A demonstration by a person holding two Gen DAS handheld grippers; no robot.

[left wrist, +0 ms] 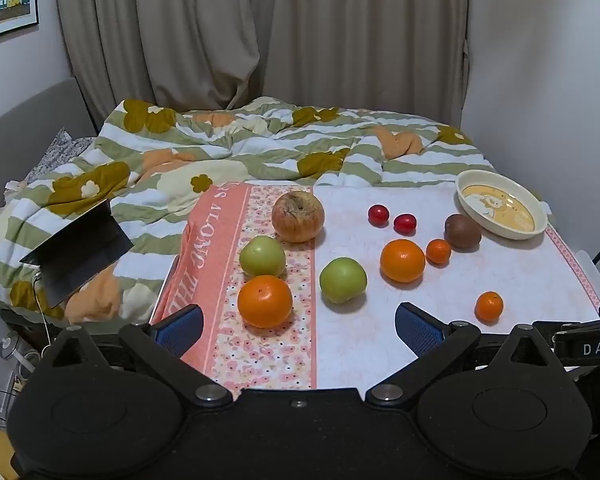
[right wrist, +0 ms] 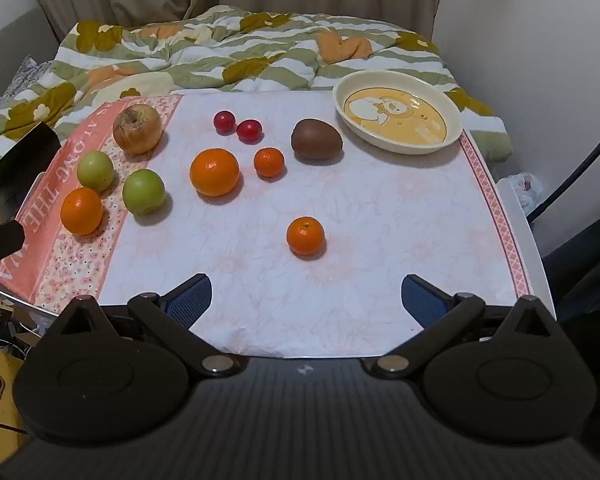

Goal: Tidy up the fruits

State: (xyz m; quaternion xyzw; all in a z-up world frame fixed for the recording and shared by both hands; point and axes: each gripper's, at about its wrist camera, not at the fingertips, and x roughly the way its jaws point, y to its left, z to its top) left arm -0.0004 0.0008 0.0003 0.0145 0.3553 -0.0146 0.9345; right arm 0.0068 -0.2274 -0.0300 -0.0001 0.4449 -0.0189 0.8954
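Observation:
Fruit lies scattered on a cloth-covered table. A wrinkled brown apple, two green apples, two big oranges, two small mandarins, two red cherry tomatoes and a brown kiwi are spread out. A cream dish with a bear print stands bare at the far right. My left gripper is open just short of a big orange. My right gripper is open near a small mandarin.
A bed with a flowered, striped quilt lies behind the table, with curtains beyond. An open dark laptop rests on the quilt at the left. The table's right edge meets a wall, with a black cable hanging there.

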